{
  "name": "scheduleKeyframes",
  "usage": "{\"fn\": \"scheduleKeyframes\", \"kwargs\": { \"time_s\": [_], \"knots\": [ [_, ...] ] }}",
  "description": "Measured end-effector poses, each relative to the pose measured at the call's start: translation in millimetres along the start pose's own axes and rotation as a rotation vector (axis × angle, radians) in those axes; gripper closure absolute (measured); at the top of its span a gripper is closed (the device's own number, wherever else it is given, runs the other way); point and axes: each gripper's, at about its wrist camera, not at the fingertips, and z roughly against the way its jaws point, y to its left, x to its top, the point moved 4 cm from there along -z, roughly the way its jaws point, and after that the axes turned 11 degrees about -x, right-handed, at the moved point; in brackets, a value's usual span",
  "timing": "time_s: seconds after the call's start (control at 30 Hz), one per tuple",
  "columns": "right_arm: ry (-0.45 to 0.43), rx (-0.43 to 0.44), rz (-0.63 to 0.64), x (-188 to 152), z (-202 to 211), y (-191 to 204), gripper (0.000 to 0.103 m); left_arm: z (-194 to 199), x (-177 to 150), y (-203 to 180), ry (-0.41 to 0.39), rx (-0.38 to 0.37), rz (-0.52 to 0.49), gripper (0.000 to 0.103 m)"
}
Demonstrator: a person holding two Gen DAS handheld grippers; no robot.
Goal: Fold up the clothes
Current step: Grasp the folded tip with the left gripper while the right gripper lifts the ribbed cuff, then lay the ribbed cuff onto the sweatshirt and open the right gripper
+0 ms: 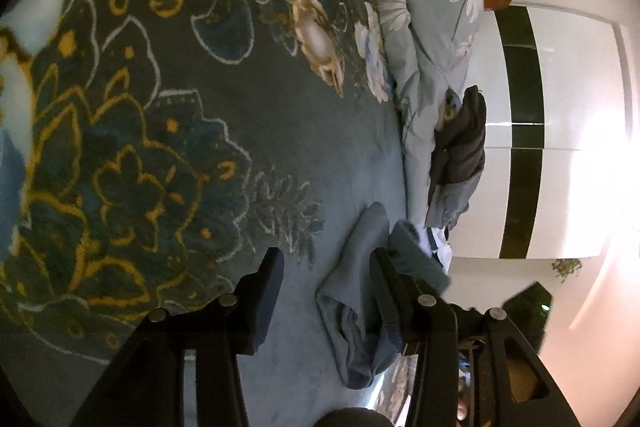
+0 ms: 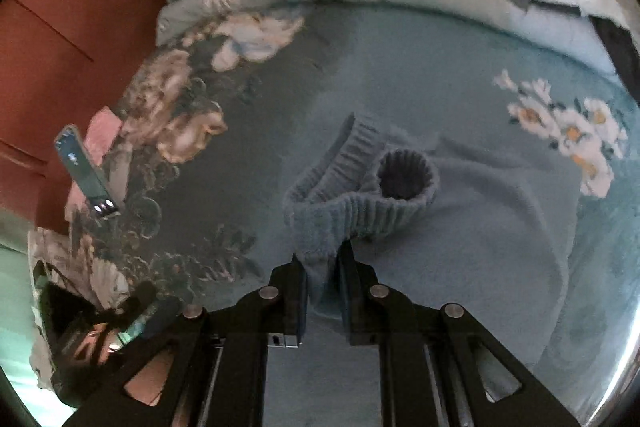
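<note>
A blue-grey knitted sweater [image 2: 500,227] lies on the dark teal floral blanket [image 2: 400,75]. Its ribbed cuff [image 2: 404,179] stands open, facing the right wrist camera. My right gripper [image 2: 322,267] is shut on a ribbed edge of the sweater, and the knit bunches up between its fingers. In the left wrist view a fold of the same sweater [image 1: 352,307] lies against the right-hand finger [image 1: 384,287]. My left gripper [image 1: 326,259] is open. Its other finger [image 1: 268,287] stands clear of the cloth, over the blanket [image 1: 160,147].
A grey flower-print duvet [image 1: 432,27] is heaped along the bed's far side with dark clothes [image 1: 460,147] on it. A phone [image 2: 86,171] lies near the brown headboard [image 2: 60,47]. A white wall with a dark stripe [image 1: 520,127] stands beyond the bed.
</note>
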Motion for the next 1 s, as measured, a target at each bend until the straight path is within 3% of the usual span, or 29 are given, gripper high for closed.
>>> {"fn": "scheduleKeyframes", "kwargs": {
  "time_s": [0.27,0.33,0.4,0.47,0.53,0.77,1.0],
  "knots": [
    [0.067,-0.067,0.110,-15.3,-25.9,22.1,0.084,-13.4,-11.2,-13.1,0.052,0.007,-0.046,0.053],
    [0.061,-0.035,0.139,-16.7,-20.1,27.1,0.068,-14.4,-12.5,-16.8,0.054,0.007,-0.058,0.051],
    [0.064,0.047,0.150,-16.3,-11.3,30.1,0.059,-16.0,-14.0,-19.0,0.059,0.006,-0.066,0.050],
    [0.040,0.093,0.176,-14.0,1.4,32.5,0.059,-20.0,-17.2,-22.0,0.071,0.007,-0.075,0.050],
    [0.000,0.086,0.182,-8.2,14.9,26.3,0.058,-23.9,-21.1,-24.7,0.085,0.008,-0.086,0.050],
    [0.045,0.093,-0.041,22.2,7.9,-31.9,0.058,-55.5,-40.4,-42.4,0.169,0.011,-0.151,0.049],
    [0.158,0.167,-0.148,34.5,-22.5,-43.2,0.058,-98.4,-56.8,-59.3,0.257,0.050,-0.268,0.049]
  ]
}}
